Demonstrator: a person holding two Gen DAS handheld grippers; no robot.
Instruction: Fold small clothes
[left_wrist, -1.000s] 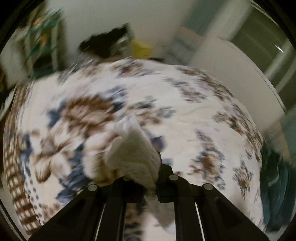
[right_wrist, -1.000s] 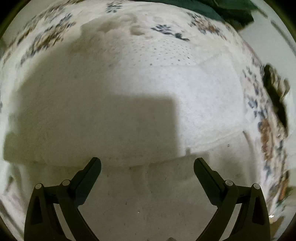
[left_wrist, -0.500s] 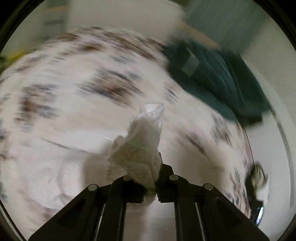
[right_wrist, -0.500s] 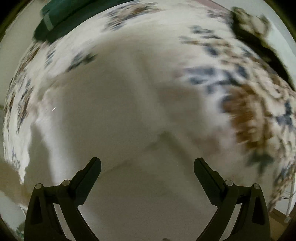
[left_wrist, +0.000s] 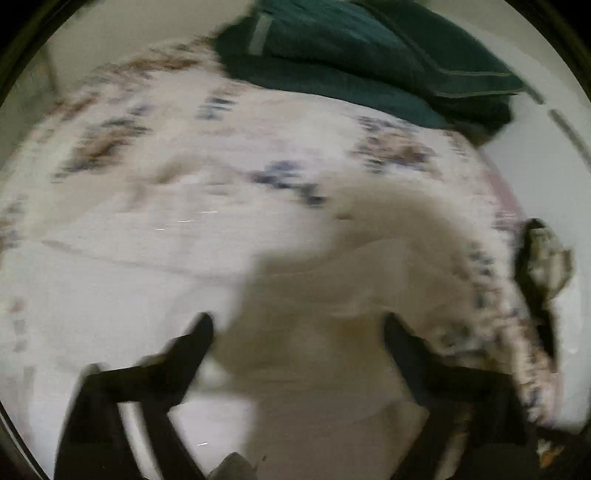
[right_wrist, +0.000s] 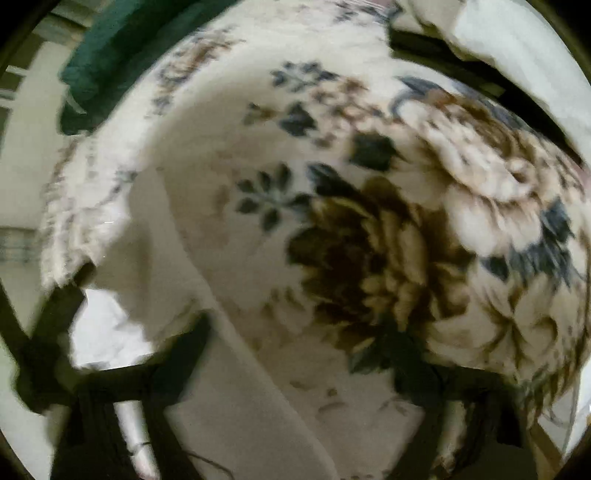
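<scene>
— Below the left tool (left_wrist: 295, 332), what lies there?
— White cloth (left_wrist: 147, 280), flat on the floral blanket (left_wrist: 280, 173); the tool's fingers stand wide apart, empty.
— And the right tool (right_wrist: 314, 350)?
— Apart too, gripping nothing, over the blanket's big brown flower; the cloth lies at 8 o'clock.
— Anything else?
— Green fabric (left_wrist: 354, 55) at 12 o'clock in the left view. Both views are blurred.

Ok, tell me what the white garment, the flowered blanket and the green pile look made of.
White garment: soft matte cloth, maybe fleece; blur hides the weave.
Flowered blanket: plush fleece, by its fuzzy printed nap.
Green pile: matte woven or knit fabric, folded, with a lighter stripe.
</scene>
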